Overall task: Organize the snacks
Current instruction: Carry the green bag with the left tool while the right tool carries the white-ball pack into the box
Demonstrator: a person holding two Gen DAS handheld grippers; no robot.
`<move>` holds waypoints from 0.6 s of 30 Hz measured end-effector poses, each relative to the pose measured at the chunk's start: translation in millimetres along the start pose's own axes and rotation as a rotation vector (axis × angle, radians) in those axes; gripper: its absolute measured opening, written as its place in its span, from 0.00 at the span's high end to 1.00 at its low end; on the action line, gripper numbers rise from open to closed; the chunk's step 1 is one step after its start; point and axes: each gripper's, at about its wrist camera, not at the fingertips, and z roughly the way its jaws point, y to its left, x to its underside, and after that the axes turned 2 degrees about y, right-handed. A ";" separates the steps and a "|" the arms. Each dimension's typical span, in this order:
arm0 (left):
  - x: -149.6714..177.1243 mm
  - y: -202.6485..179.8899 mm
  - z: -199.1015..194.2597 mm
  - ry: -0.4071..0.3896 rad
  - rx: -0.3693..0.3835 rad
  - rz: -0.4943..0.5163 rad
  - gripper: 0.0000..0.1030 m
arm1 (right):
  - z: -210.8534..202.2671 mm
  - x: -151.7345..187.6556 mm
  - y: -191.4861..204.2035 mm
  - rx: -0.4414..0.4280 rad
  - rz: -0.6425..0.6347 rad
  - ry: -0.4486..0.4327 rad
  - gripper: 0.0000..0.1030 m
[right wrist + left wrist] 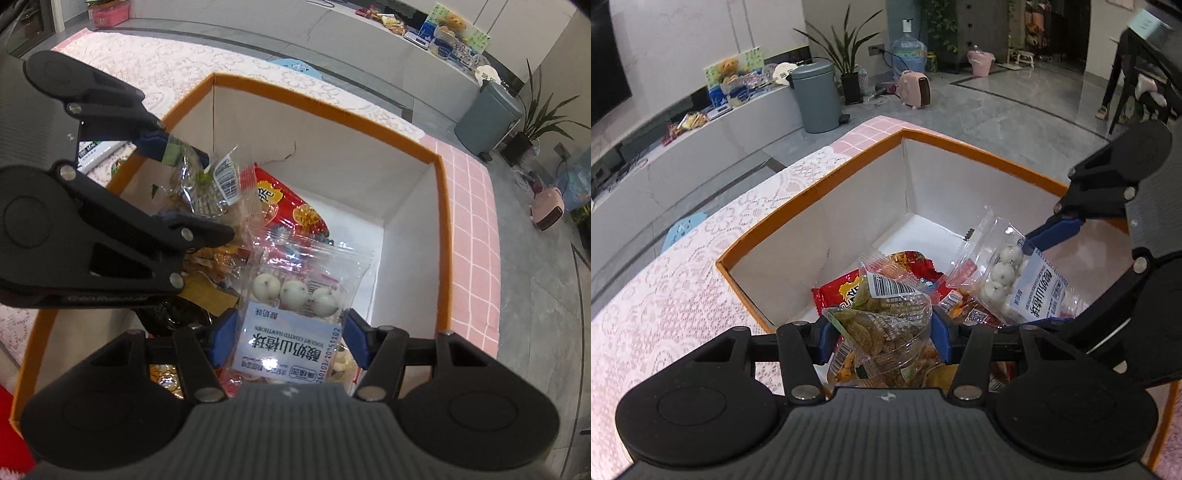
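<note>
Both of your tongs hang over an orange-rimmed cardboard box [820, 184] that sits on a lace-covered counter [665, 280]. Your left tongs [882, 338] stand about half open with their blue pads closed on the sides of a clear packet of brownish dried snacks [886, 328], held just above the pile inside the box. Your right tongs [290, 338] are likewise about half open and pinch a clear bag of white yogurt-coated hawthorn balls [295, 295] by its labelled end. A red snack pouch [288, 206] and other wrapped snacks already lie on the box floor. Judging by their look, both packets are light, crinkly and slippery, and the film will buckle instead of resisting. The dried pieces probably crumble under a hard squeeze, and the coated balls may crack. The safest hold is likely the flat sealed edge or label panel, not the bulging contents.
</note>
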 end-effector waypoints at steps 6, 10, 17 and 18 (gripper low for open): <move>1.2 -8.9 3.3 0.014 -0.013 0.050 0.38 | 5.0 2.4 2.1 0.008 0.000 0.025 0.39; 0.8 -6.8 0.6 0.015 0.006 0.037 0.35 | 6.2 -1.0 -0.7 0.006 0.005 0.043 0.38; -2.6 -3.8 -12.7 -0.024 0.002 0.045 0.26 | 0.5 -1.0 0.8 0.003 -0.004 0.057 0.26; -3.5 -3.5 -16.2 -0.029 0.005 0.042 0.26 | -1.5 -1.7 1.6 0.006 -0.007 0.055 0.24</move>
